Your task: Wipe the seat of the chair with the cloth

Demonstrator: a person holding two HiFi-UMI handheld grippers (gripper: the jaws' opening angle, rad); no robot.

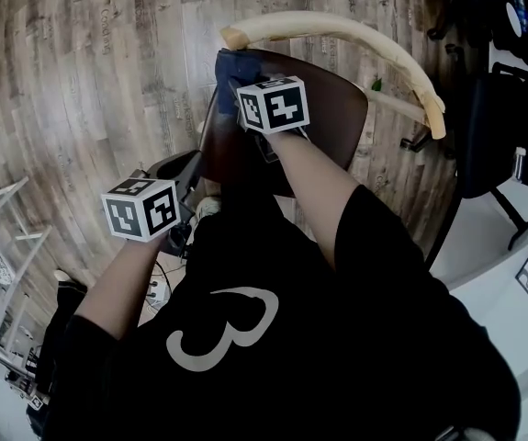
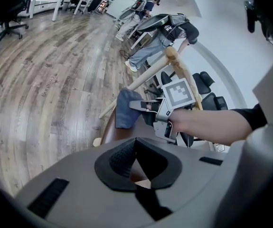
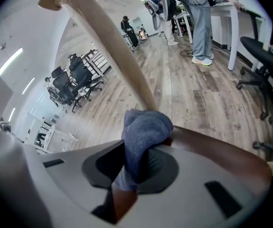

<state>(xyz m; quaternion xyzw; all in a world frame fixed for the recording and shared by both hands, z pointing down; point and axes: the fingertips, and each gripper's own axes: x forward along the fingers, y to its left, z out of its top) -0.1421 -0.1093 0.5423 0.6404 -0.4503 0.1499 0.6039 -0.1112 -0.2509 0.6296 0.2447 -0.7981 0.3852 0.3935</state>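
The chair has a dark brown seat [image 1: 330, 108] and a curved pale wooden backrest [image 1: 355, 33]. My right gripper [image 1: 237, 83] is over the seat's far left part, shut on a bunched blue-grey cloth [image 1: 230, 68]. In the right gripper view the cloth [image 3: 144, 131] bulges out from between the jaws of the right gripper [image 3: 136, 167] and rests on the seat [image 3: 221, 152] beside the backrest [image 3: 111, 36]. My left gripper [image 1: 186, 165] hovers off the seat's left edge, jaws shut on nothing. The left gripper view shows the left gripper [image 2: 136, 148], the cloth [image 2: 126, 108] and the right gripper [image 2: 136, 106].
Wood-plank floor [image 1: 89, 72] surrounds the chair. A black office chair [image 1: 495, 127] and a white table [image 1: 479, 242] stand to the right. People [image 3: 200, 18] stand by desks further off, with several office chairs [image 3: 74, 87] beyond.
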